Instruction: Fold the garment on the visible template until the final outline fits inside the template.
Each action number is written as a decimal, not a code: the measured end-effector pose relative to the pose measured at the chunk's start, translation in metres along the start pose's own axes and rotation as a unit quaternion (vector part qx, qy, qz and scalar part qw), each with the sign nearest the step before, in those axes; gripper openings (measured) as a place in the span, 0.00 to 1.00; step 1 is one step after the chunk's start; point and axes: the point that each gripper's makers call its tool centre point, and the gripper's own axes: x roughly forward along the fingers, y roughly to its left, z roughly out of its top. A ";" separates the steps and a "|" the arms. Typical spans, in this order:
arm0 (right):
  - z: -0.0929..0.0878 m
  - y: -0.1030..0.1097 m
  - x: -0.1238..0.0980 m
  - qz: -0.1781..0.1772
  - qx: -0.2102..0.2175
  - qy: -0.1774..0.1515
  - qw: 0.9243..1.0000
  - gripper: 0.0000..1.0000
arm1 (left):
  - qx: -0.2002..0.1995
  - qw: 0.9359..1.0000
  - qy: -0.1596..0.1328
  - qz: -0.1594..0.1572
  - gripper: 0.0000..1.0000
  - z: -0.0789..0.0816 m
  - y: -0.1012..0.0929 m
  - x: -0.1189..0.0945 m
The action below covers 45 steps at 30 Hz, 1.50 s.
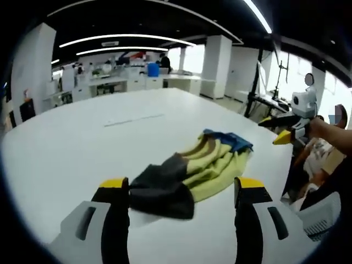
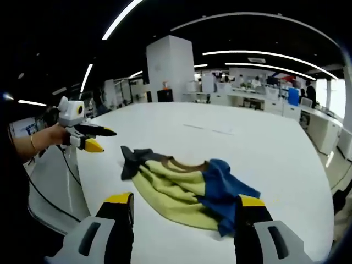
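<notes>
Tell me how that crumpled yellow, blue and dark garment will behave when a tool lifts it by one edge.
The garment lies in soft rumpled folds on the white table, so it is probably floppy and would drape and sag. It looks like thin fabric, likely light. Bunched layers may unfold or slide apart when pulled.

A wide white surface (image 1: 82,148) spread across the foreground of an open office, with a thin pale line (image 1: 133,119) marked far back on it. Beyond it stood rows of white desks (image 1: 118,83) carrying a blue container (image 1: 153,69), square white pillars (image 2: 170,69) rising to a dark ceiling crossed by long light strips (image 2: 258,53), and a black stand (image 1: 254,82) near bright windows (image 1: 291,74). A white-framed chair (image 2: 52,187) sat just beside the surface's edge in the right gripper view.
</notes>
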 end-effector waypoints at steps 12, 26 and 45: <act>0.009 -0.019 0.031 0.031 0.002 0.003 1.000 0.51 | -0.020 0.999 0.013 -0.035 0.59 -0.004 0.010 0.024; -0.003 -0.057 0.063 0.027 0.008 0.036 0.999 0.33 | -0.028 0.998 0.035 -0.045 0.43 -0.014 0.030 0.052; -0.032 -0.079 0.093 0.024 0.006 0.087 0.996 0.13 | -0.025 0.995 0.086 -0.042 0.22 -0.041 0.045 0.084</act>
